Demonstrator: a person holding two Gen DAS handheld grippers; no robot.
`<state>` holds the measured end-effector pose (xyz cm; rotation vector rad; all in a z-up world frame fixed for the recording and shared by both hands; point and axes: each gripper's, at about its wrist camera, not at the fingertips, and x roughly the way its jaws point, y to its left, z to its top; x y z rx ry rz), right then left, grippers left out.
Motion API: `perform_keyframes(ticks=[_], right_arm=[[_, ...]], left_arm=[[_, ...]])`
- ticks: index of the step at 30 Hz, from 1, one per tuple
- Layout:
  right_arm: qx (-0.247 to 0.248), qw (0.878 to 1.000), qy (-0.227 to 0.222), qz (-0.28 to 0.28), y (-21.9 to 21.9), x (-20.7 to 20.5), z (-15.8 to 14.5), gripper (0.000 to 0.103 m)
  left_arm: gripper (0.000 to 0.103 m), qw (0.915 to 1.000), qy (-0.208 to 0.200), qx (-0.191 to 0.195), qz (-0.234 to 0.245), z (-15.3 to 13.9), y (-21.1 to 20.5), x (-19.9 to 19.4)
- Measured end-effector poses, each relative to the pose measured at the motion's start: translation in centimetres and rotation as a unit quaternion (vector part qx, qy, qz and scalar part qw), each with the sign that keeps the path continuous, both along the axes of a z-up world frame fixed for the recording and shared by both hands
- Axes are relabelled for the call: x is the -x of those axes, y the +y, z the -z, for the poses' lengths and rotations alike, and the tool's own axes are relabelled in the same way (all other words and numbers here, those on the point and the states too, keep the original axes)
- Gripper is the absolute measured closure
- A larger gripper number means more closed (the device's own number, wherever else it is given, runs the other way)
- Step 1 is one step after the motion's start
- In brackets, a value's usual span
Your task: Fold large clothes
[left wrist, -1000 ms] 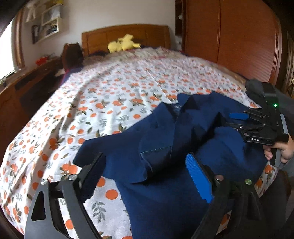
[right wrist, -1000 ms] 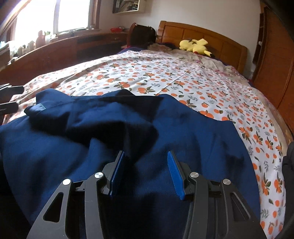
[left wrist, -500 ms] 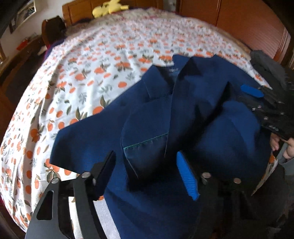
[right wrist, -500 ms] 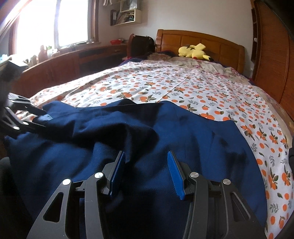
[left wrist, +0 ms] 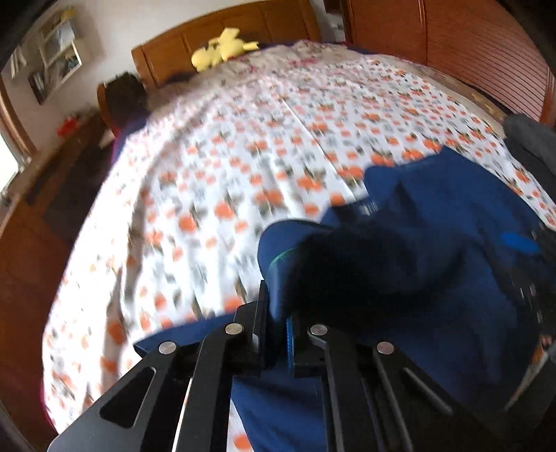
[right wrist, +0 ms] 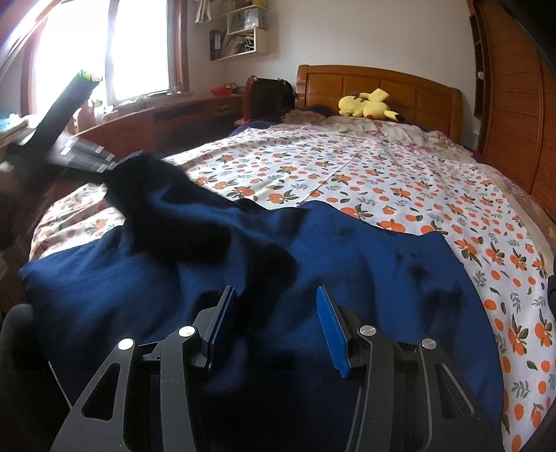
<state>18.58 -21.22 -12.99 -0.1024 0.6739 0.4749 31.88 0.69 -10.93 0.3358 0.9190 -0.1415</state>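
left hand-held gripper (left wrist: 277, 325) closing, seemingly pinching navy jacket (right wrist: 312, 250); right hand-held gripper (right wrist: 274, 327) released.

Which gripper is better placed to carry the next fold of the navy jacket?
Left. The left gripper is closing on a pinched flap of the navy jacket, lifted off the bedspread. The right gripper sits open over flat cloth, gripping nothing.

Yellow plush toy (right wrist: 369, 106) lying by wooden headboard (right wrist: 378, 81); orange-print bedspread (right wrist: 347, 170) covering bed; wall shelf (right wrist: 239, 33) hanging beside window (right wrist: 139, 52).
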Motion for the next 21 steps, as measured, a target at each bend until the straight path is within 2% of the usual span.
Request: perform_keyframes(ticks=[6, 9, 11, 16, 21], right_arm=[[0.006, 1.0, -0.004, -0.005, 0.2, 0.2, -0.1, 0.057], [0.004, 1.0, -0.003, -0.006, 0.0, 0.2, -0.1, 0.057], [-0.001, 1.0, -0.001, -0.006, -0.2, 0.1, -0.1, 0.057], [-0.006, 1.0, 0.003, -0.004, -0.3, 0.0, -0.3, 0.057], [-0.005, 1.0, -0.001, 0.002, -0.6, -0.3, -0.9, 0.057]], left_arm=[[0.094, 0.9997, 0.0, -0.023, 0.008, -0.6, -1.9, -5.2], [0.086, 0.9996, 0.01, -0.024, 0.007, 0.3, -1.8, -6.7], [0.067, 0.9996, 0.005, -0.029, 0.003, 0.6, -1.4, -6.8], [0.044, 0.9994, -0.02, -0.012, -0.025, 0.2, 1.2, -5.9], [0.041, 0.9984, -0.03, 0.014, -0.046, 0.2, 3.3, -4.4]])
